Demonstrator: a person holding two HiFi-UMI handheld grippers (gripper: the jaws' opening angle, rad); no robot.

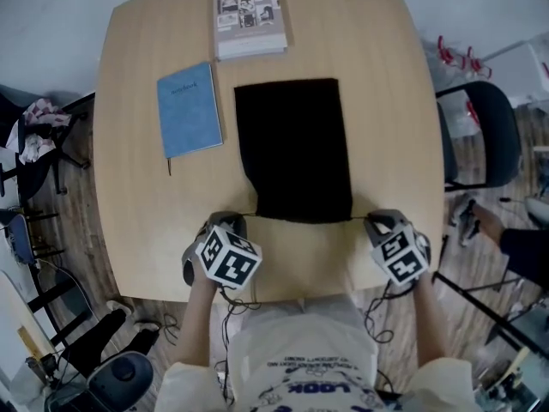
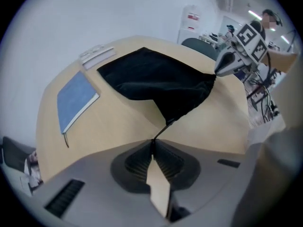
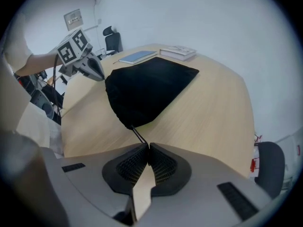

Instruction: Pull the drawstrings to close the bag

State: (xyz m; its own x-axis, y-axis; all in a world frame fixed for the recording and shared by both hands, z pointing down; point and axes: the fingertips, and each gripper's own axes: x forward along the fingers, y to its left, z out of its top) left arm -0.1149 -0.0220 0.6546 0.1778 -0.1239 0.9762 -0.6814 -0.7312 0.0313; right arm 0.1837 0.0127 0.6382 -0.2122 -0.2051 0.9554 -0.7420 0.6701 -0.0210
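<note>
The left gripper (image 1: 228,221) and right gripper (image 1: 379,222), low in the frame, each have fingers clenched on a drawstring (image 2: 161,129). The black bag (image 1: 293,148) has its mouth between them and lies lengthwise up the worktop (image 1: 386,101), with the cords leading sideways.

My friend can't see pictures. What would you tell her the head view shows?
A black bag lies flat on a wooden table. The left gripper is shut on the left drawstring and the right gripper on the right drawstring, one at each near corner of the bag. A blue notebook and a book lie farther back.
</note>
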